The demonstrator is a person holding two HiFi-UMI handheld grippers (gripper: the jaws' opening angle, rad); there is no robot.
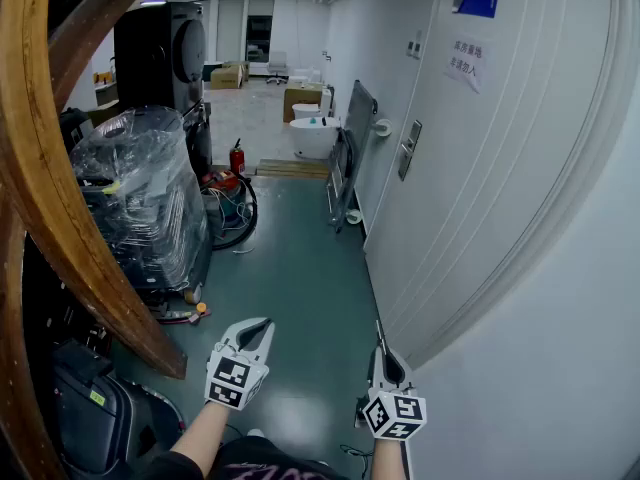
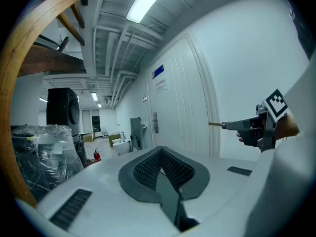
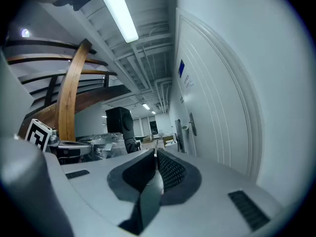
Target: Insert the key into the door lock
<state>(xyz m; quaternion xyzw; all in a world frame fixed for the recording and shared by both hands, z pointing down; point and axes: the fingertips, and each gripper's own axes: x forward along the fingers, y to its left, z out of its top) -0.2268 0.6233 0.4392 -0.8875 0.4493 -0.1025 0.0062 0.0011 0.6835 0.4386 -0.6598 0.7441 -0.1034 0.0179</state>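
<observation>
Pinching a thin metal key (image 2: 215,124), the right gripper (image 1: 381,353) has its claw pressed together on it. Only the bare shaft pokes out past the tips, and the head of the key is buried between the pads. In the head view the key is no more than a faint sliver and is hard to make out. It is held low, close to the white wall, well apart from the door lock (image 1: 410,148), which sits further along on the door (image 1: 480,168). The keyhole itself is too small to see in any view.

The left gripper (image 1: 266,322) has its claw pressed together too, with nothing between the pads. It hangs over the green floor (image 1: 300,268), to the left of the right gripper. Both of the person's forearms are cut off by the bottom edge of the head view.

A curved wooden beam (image 1: 60,168) blocks much of the left side and partly hides a load wrapped in plastic (image 1: 140,198).

A blue sign (image 1: 474,3) sits high on the door; its print cannot be read. Below it, a white paper notice (image 1: 466,60) carries two lines of characters, too blurred to read. Each gripper's cube bears black-and-white square markers.
</observation>
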